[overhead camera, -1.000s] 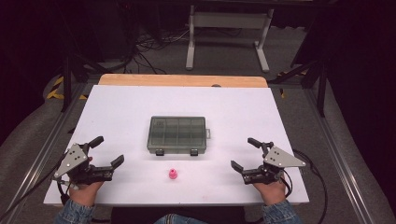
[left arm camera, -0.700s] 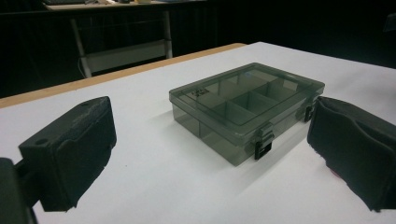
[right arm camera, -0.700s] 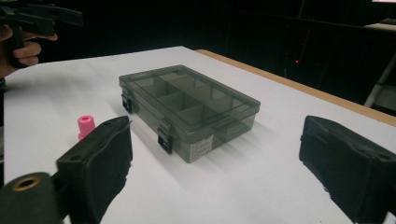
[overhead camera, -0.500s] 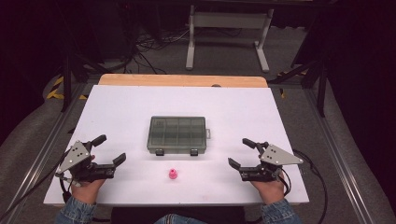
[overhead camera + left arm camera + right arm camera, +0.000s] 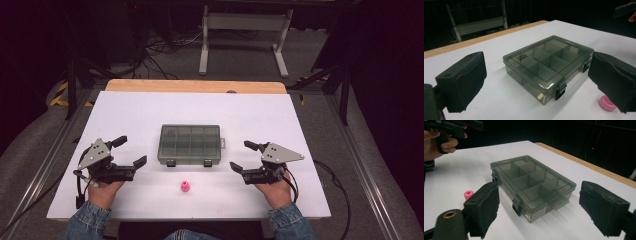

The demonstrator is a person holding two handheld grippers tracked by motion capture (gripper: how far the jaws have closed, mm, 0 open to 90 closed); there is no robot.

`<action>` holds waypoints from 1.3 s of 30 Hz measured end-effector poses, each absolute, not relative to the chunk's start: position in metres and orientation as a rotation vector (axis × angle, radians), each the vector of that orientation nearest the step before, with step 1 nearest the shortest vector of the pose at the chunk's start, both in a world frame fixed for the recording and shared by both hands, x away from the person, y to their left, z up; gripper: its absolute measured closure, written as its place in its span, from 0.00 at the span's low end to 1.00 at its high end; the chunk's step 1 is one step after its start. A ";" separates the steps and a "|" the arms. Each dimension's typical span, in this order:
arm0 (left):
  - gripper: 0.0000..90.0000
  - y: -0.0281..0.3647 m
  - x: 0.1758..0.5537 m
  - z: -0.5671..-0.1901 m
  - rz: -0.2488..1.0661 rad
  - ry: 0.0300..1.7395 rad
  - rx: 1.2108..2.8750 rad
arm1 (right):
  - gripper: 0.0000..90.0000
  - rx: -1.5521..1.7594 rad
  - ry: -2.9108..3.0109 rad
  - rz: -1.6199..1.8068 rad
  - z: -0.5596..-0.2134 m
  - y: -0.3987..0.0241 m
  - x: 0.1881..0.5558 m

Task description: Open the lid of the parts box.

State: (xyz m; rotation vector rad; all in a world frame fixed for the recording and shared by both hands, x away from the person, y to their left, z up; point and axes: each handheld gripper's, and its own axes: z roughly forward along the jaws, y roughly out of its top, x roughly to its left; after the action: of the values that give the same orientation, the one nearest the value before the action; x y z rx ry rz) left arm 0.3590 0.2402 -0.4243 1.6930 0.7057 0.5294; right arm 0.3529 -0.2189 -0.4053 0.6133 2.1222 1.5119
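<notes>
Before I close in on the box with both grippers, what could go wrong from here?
1. The box is latched shut by two black clips on its near side; squeezing only its ends may slide it, not open it.
2. The pink cap lies loose just in front of the box; either open gripper, left or right, could knock it away.

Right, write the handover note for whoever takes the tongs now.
Left tongs: open, holding nothing, left of the box.
Right tongs: open, holding nothing, right of the box.
Compartment box: mid-table on the white table, lid down, both front latches look closed.
Pink piece: loose on the table in front of the box, untouched.
Done: nothing visible so far.
Left: probably unlatch the box, put the pink piece in a compartment and close it.
</notes>
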 end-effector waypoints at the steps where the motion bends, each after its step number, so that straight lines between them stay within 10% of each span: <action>1: 0.02 0.238 0.361 -0.423 0.530 0.705 1.702 | 0.19 0.606 2.142 1.515 -0.404 -0.214 0.357; 39: 0.11 0.215 0.406 -0.431 0.384 0.651 1.925 | 0.21 0.626 2.318 1.409 -0.415 -0.176 0.404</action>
State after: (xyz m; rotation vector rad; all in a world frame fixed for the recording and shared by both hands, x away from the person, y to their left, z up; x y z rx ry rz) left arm 0.4060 0.2145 -0.4307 1.9251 0.6514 0.3842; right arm 0.4043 -0.1764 -0.4153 0.6262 2.3179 1.4091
